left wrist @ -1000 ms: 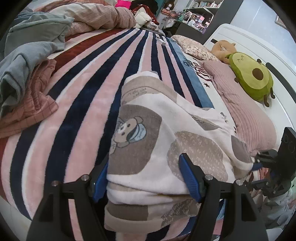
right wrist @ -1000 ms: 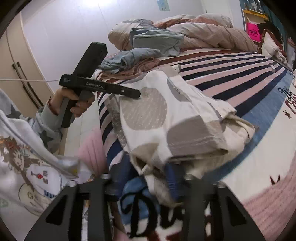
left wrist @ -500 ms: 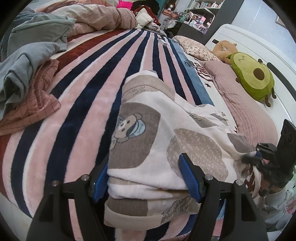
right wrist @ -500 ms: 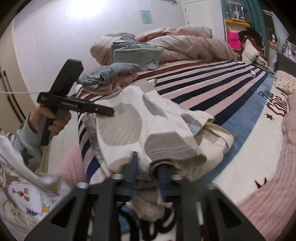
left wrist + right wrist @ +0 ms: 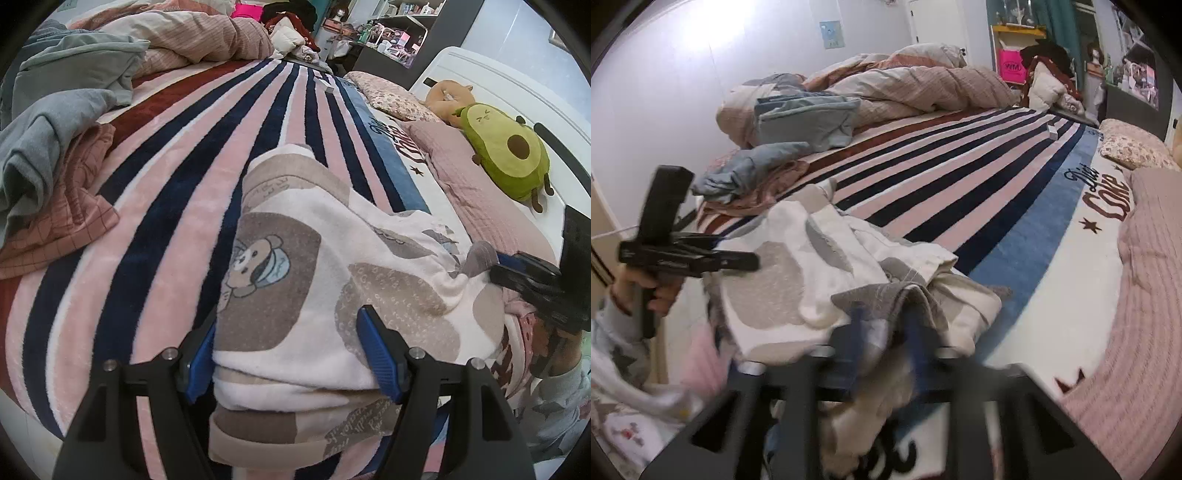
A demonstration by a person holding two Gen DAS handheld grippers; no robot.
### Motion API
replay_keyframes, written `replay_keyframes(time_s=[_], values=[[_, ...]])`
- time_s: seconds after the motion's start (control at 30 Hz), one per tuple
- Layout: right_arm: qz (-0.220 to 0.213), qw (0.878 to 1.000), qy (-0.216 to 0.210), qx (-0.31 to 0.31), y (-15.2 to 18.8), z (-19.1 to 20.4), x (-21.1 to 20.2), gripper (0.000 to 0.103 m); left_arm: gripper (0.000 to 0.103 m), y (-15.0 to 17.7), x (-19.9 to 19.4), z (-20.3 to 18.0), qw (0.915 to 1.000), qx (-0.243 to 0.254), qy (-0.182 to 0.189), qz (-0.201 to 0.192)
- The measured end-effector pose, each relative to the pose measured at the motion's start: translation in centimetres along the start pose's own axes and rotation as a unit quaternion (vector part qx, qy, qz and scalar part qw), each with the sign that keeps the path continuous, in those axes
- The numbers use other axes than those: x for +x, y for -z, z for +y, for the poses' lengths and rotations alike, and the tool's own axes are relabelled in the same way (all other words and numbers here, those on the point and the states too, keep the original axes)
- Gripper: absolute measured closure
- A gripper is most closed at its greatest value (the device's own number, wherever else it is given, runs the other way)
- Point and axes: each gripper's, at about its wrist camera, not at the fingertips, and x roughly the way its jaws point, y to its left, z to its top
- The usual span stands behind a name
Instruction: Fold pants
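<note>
Striped bed [image 5: 155,192] w/ pants [image 5: 303,280] bunched at near edge; we should lift both corners level, keep cloth taut. Left gripper [image 5: 291,354] spread wide round the fold, right gripper [image 5: 886,332] pinching pants' grey edge

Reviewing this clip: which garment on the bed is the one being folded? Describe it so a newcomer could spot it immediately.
Start at the striped blanket covering the bed. At its near edge, between the left gripper and right gripper, lie the pants: cream fleece with taupe patches and a cartoon bear. The clothes heap on the blanket is plain grey and pink.
</note>
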Motion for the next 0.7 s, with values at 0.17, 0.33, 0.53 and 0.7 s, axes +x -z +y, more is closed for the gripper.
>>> replay_keyframes(time_s=[0.17, 0.33, 0.53, 0.7], values=[[0.009, 0.998, -0.056, -0.033, 1.6, 2.3, -3.2, 0.065, 0.036, 0.0, 0.0, 0.1, 1.0000, -0.009, 0.003, 0.000], [0.035, 0.994, -0.056, -0.089, 2.7, 5.6, -1.3, 0.065, 0.036, -0.1, 0.0, -0.2, 1.0000, -0.006, 0.002, -0.002], [0.105, 0.985, -0.043, -0.131, 3.1, 6.7, 3.5, 0.077, 0.036, 0.2, -0.5, 0.1, 0.9999, -0.008, 0.003, -0.006], [0.129, 0.980, 0.016, -0.151, 4.9, 7.1, 2.6, 0.101, 0.036, 0.5, -0.6, 0.1, 0.9999, -0.010, 0.005, -0.007]])
